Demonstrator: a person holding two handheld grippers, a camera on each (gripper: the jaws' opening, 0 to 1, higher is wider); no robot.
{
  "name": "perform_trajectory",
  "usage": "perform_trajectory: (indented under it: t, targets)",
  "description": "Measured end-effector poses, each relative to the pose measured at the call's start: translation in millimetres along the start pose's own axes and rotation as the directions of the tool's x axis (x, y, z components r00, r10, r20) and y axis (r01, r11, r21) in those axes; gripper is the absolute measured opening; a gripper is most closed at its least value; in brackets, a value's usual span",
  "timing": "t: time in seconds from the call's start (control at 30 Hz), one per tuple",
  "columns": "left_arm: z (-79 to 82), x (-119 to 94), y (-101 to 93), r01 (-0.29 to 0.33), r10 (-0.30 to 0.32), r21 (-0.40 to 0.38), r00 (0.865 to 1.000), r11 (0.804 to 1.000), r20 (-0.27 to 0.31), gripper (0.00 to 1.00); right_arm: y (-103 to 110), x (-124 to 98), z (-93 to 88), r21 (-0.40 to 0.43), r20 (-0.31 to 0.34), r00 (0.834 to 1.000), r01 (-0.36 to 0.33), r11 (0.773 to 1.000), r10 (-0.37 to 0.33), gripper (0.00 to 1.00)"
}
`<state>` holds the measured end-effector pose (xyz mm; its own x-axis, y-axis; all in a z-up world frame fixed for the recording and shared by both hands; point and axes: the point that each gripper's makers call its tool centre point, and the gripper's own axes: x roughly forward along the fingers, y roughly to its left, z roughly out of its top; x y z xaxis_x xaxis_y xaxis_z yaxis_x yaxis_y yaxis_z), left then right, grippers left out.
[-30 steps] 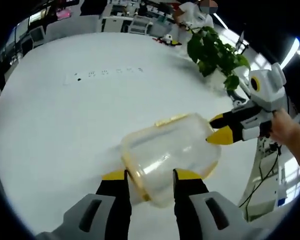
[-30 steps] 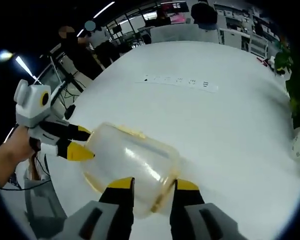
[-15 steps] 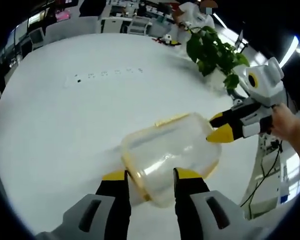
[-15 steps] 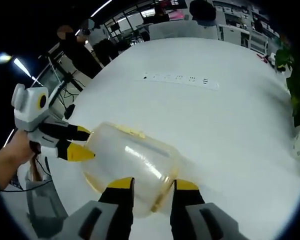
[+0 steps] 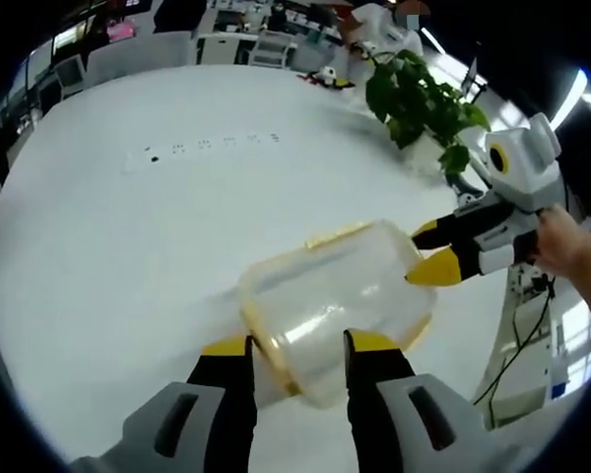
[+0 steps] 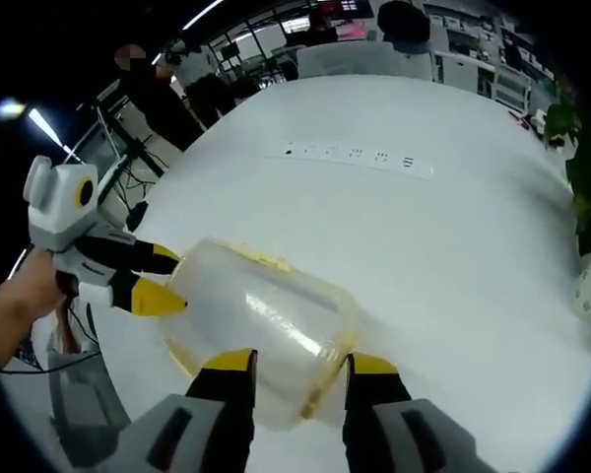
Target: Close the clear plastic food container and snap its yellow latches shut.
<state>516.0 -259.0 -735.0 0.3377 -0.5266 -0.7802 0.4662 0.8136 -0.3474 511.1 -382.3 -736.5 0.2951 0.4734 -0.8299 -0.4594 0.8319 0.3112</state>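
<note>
Left gripper (image 5: 295, 347) spread astride container (image 5: 337, 301) end, right gripper (image 6: 300, 365) spread at opposite end

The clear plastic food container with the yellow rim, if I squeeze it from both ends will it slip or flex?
The clear plastic food container looks empty, so probably light. Its smooth, rounded walls may slide against the left gripper and right gripper. The thin clear sides could flex under pressure; the yellow rim looks stiffer.
</note>
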Motion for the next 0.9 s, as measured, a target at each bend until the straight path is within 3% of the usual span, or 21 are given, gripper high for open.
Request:
perform_trajectory:
  t: [0.27,0.33,0.4,0.5,0.63,0.8,0.83,0.9]
  targets:
    - [1.5,-1,-0.8,0.005,-0.005,0.034,1.0,0.999,-0.007,0.34,0,0,1.3,-0.028,-0.006,1.0,0.002,1.0,-0.002,0.34]
    - [5.2,-1,0.9,0.014,-0.014,0.143,1.0,0.99,0.003,0.37,1,-1,1.7,-0.042,-0.006,1.0,-0.006,0.999,0.005,0.35]
    - [2.7,-2,0.6,0.022,-0.021,0.124,1.0,0.992,-0.006,0.38,7,0,-0.8,-0.023,-0.016,0.999,-0.044,0.999,0.043,0.39]
    - [-1.4,-1,-2.3,0.058,-0.055,0.133,0.998,0.989,-0.025,0.42,6,1,-2.8,-0.066,-0.031,0.999,-0.035,0.997,0.033,0.39]
    - [-0.4,-4,-3.9,0.054,-0.042,0.288,0.998,0.956,-0.048,0.45,7,0,-3.3,-0.12,-0.06,0.998,-0.039,0.992,0.031,0.39]
    - [-2.1,-9,-3.1,0.066,-0.028,0.377,0.994,0.924,-0.105,0.42,6,-5,-1.0,-0.201,-0.092,0.996,-0.029,0.979,0.011,0.36]
    - [-1.9,-10,-1.9,0.065,-0.023,0.373,0.993,0.926,-0.114,0.41,4,-6,-0.1,-0.265,-0.105,0.994,-0.022,0.964,-0.006,0.36]
    - [-1.6,-11,-0.8,0.072,-0.019,0.405,0.991,0.911,-0.133,0.41,6,-7,0.8,-0.329,-0.124,0.992,-0.018,0.944,-0.024,0.36]
